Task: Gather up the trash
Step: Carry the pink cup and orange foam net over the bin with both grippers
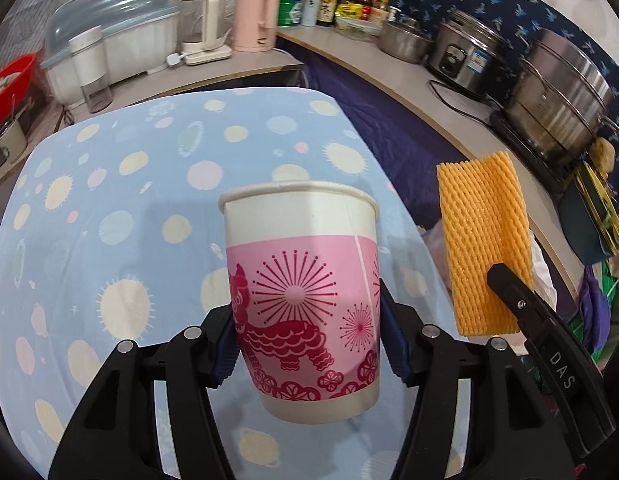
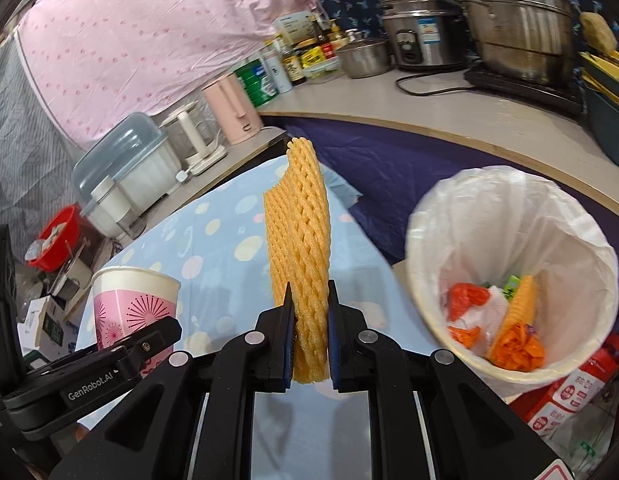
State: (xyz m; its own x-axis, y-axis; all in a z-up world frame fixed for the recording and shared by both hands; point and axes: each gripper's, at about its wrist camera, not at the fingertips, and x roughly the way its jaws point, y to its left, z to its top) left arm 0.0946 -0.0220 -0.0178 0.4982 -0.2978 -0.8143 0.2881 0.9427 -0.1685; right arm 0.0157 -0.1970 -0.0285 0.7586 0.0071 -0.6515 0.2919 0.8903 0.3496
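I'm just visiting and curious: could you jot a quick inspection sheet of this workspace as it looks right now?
Surface: table under a blue spotted cloth, bare where visible.
Job's things: paper cup and orange foam net, both held up; white-lined bin beside the table already holds trash.
Clutter: kettles, bottles, steel pots on the counter behind.
Grippers: left gripper clamps the cup; right gripper pinches the net.
Cables: black cord on the counter.
Surroundings: pink sheet, dark blue patterned wall cloth.

Open bin mouth (image 2: 509, 208), unobstructed above
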